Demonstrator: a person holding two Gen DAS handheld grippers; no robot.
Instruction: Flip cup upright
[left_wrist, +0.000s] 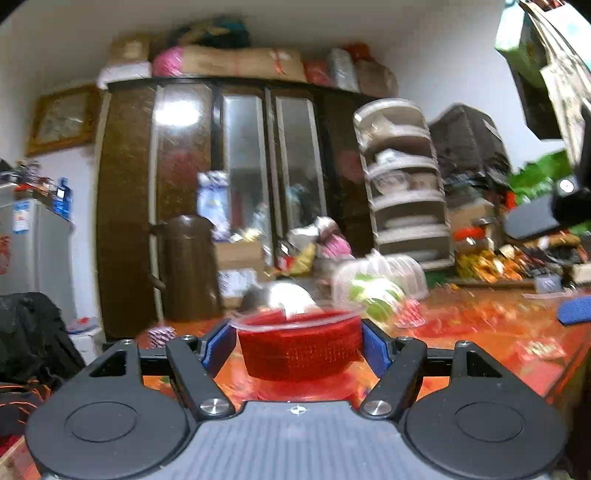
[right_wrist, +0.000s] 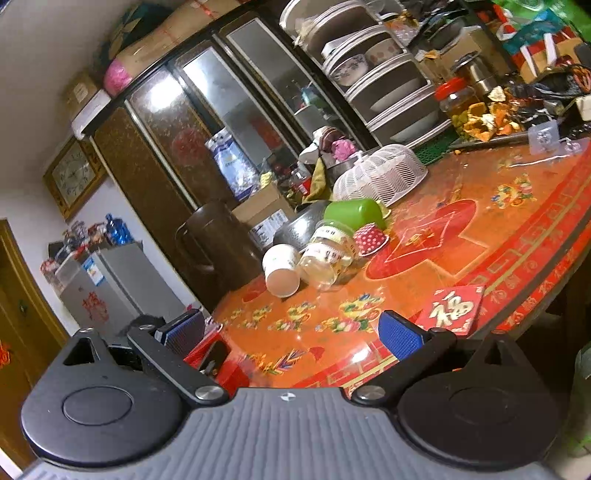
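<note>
- Our left gripper (left_wrist: 299, 345) is clenched on the cup (left_wrist: 299, 347): the blue pads (left_wrist: 221, 345) press its ribbed red sides from left and right, and the clear rim faces up, so we judge the cup upright or nearly so in the grasp.
- We hold it low by the body, which leaves the rim free and the base pointing down at the table (left_wrist: 480, 325); we cannot tell whether the base touches the cloth yet.
- The left wrist view is blurred, so the clutter behind the cup stays vague: a dark jug (left_wrist: 186, 269) at the far left edge, a domed cover (left_wrist: 380, 280) further right.
- From the right wrist view, a paper cup (right_wrist: 281, 271), a jar (right_wrist: 327, 254) and a dotted cup (right_wrist: 370, 240) lie on their sides in a row near the far left edge, with a green cup (right_wrist: 354, 214) tipped over just behind them.
- A white mesh cover (right_wrist: 380, 175) sits beyond those, towards the far edge.
- Our right gripper (right_wrist: 291, 336) is released, holds nothing, and hangs over the near edge beside a red card (right_wrist: 452, 308).
- Open room lies in the middle of the table and along the near edge; we would set the cup there, well apart from the fallen row.
</note>
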